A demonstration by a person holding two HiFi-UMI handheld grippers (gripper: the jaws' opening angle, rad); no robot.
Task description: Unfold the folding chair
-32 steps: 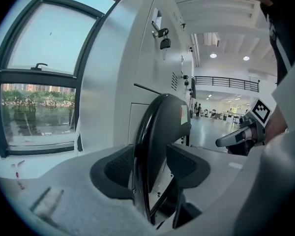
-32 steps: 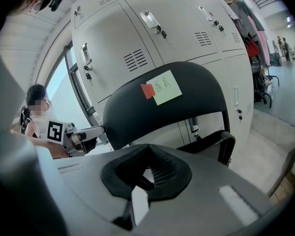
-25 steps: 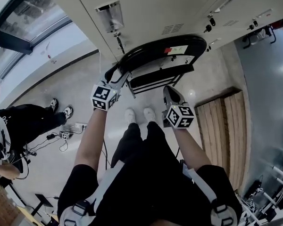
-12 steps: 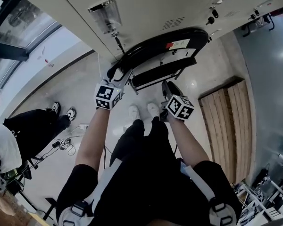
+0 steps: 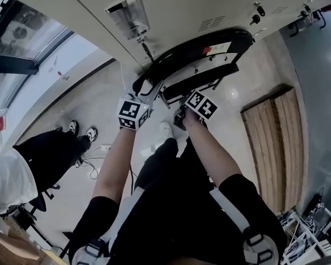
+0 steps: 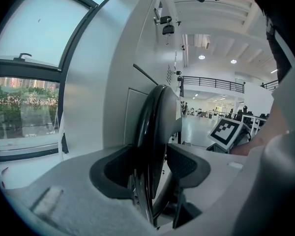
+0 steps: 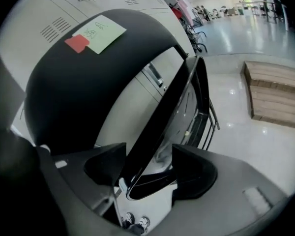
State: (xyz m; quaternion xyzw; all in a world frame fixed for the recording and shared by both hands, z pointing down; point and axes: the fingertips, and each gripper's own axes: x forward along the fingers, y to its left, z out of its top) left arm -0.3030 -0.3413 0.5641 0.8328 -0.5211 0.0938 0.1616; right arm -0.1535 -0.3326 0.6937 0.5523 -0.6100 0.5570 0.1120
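A bystander in black trousers (image 5: 44,153) is at lower left. The left gripper (image 6: 150,166) is clamped on the rim of the black folding chair (image 5: 193,51). The chair stands folded by the white metal cabinets (image 5: 209,4) at upper centre, its long axis rising rightward. The right gripper's (image 7: 147,173) jaws are opening, with the seat edge between them. A slatted wooden platform (image 5: 273,142) lies at right.

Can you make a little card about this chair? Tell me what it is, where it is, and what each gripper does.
thing: black folding chair, not yet unfolded
where: in front of white cabinets
left gripper: fingers shut on the chair's rim
right gripper: fingers opening, the chair's thin black edge between them
label: green note on the chair
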